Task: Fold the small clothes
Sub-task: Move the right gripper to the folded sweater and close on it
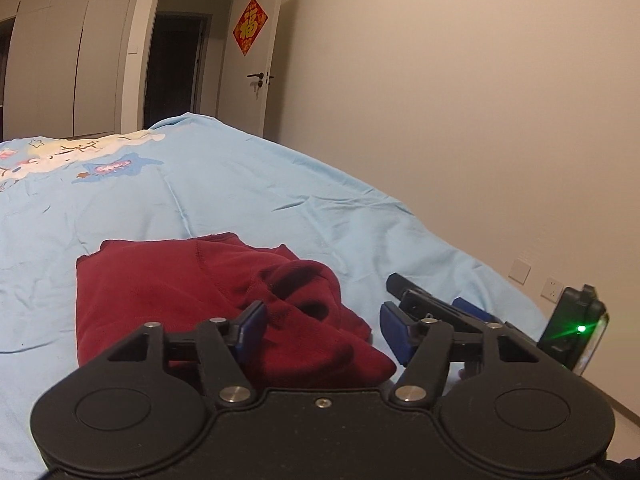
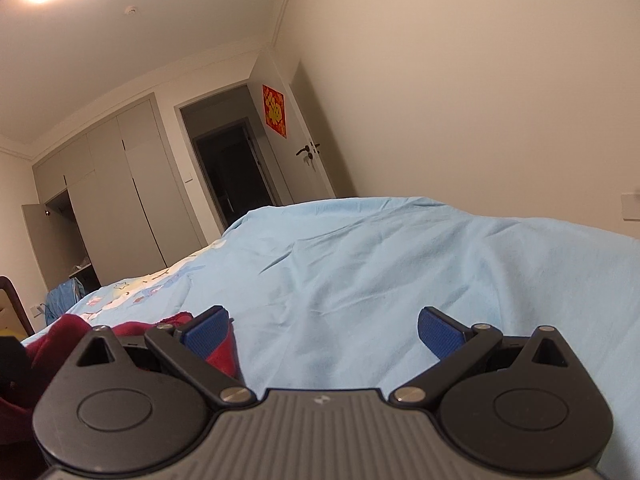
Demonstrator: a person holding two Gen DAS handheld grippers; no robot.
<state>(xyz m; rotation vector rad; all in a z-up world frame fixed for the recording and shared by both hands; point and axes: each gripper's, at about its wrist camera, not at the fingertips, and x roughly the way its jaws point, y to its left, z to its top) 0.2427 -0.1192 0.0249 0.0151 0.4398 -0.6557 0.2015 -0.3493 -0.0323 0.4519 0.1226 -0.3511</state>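
A dark red fleece garment (image 1: pixel 168 292) lies on the light blue bedsheet (image 1: pixel 248 184), flat on its left part and bunched into a lump at its near right. My left gripper (image 1: pixel 322 332) is open just above that bunched near edge, with red cloth showing between its blue pads. The right gripper (image 1: pixel 428 300) shows in the left wrist view just right of the garment, resting low on the sheet. In the right wrist view my right gripper (image 2: pixel 322 334) is open over bare sheet, and the red garment (image 2: pixel 60 344) lies beside its left finger.
The bed's right edge drops off toward a beige wall (image 1: pixel 480 120) with sockets. A dark open doorway (image 1: pixel 176 64) and grey wardrobes (image 1: pixel 60 60) stand beyond the far end of the bed. A cartoon print (image 1: pixel 60 156) covers the sheet's far left.
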